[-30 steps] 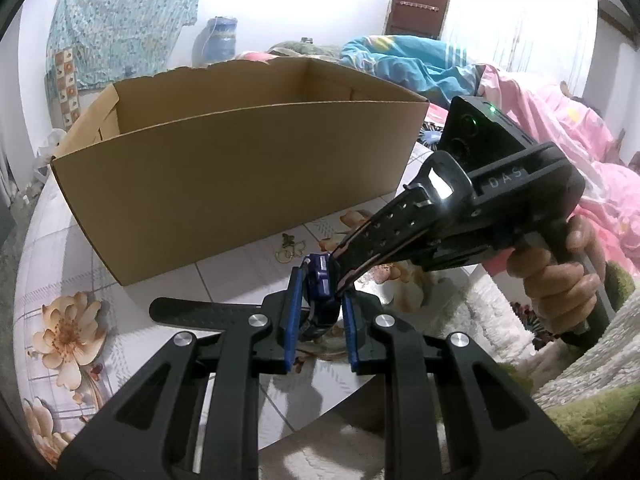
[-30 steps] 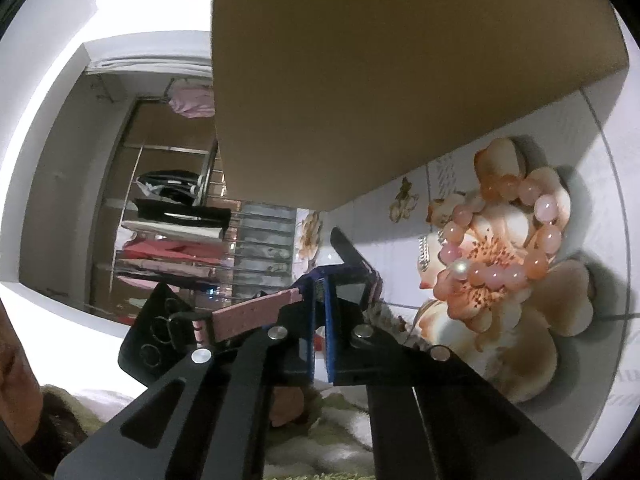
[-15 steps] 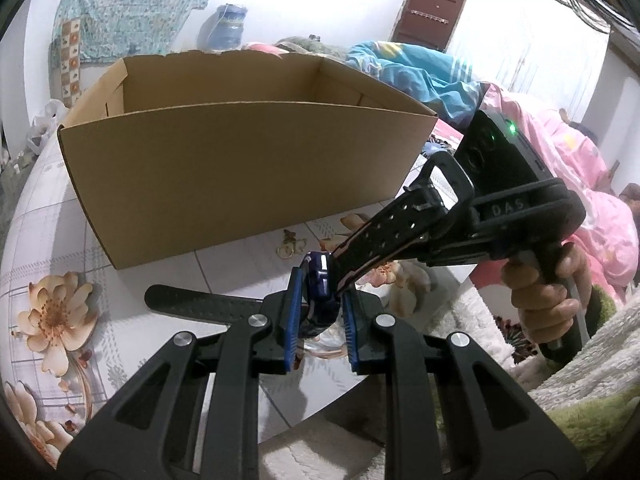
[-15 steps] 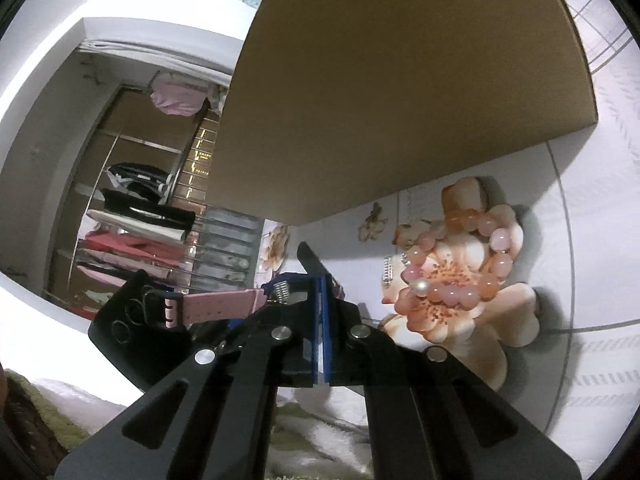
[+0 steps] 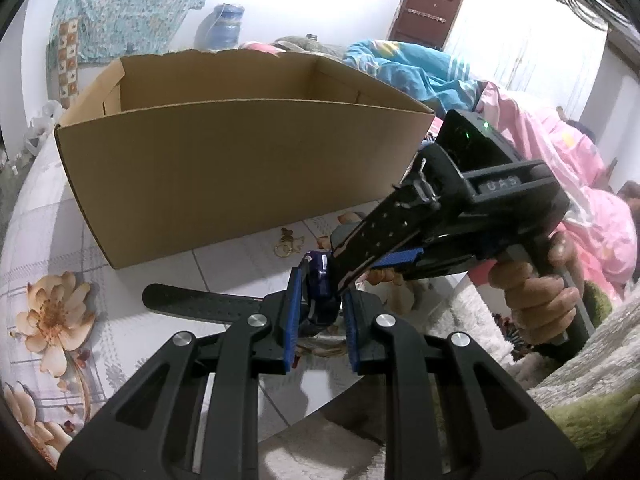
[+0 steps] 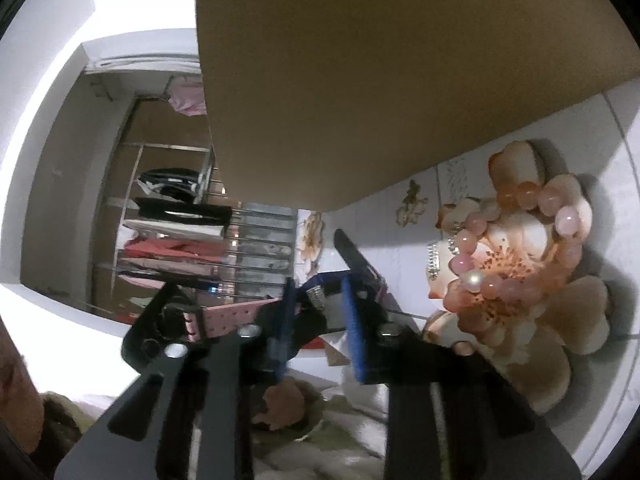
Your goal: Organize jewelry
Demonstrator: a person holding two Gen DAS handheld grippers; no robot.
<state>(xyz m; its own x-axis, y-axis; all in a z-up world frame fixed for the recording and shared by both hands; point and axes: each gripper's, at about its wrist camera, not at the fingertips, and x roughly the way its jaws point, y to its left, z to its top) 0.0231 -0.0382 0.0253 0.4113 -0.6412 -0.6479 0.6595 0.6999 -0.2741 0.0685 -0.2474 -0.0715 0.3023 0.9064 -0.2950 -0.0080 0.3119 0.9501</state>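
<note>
Two grippers meet on one watch in front of the cardboard box (image 5: 240, 168), which stands open-topped on the flower-print table (image 5: 48, 240). The left wrist camera now looks over the near wall into the box, where a second ago it saw only the rim, so the left gripper (image 5: 318, 320) has risen. Its blue pads are closed snugly on the blue case of the watch (image 5: 318, 276), held just clear of the table in front of the near wall. The right gripper (image 6: 320, 320), gripped by the person's hand (image 5: 532, 292), comes in from the box's right corner. Half a second ago its pads were pinched nearly together on the strap; now they stand clearly apart, with the buckled end lying loose along its upper finger. Reading: the right side has let go and the watch has passed wholly to the left gripper, well placed to carry it over the near wall and drop it in. On the table at the foot of that wall are a pink bead bracelet (image 6: 520, 248), a small rhinestone piece (image 6: 434, 258) just beside it, and a gold trinket (image 5: 286, 242), all unsorted.
</note>
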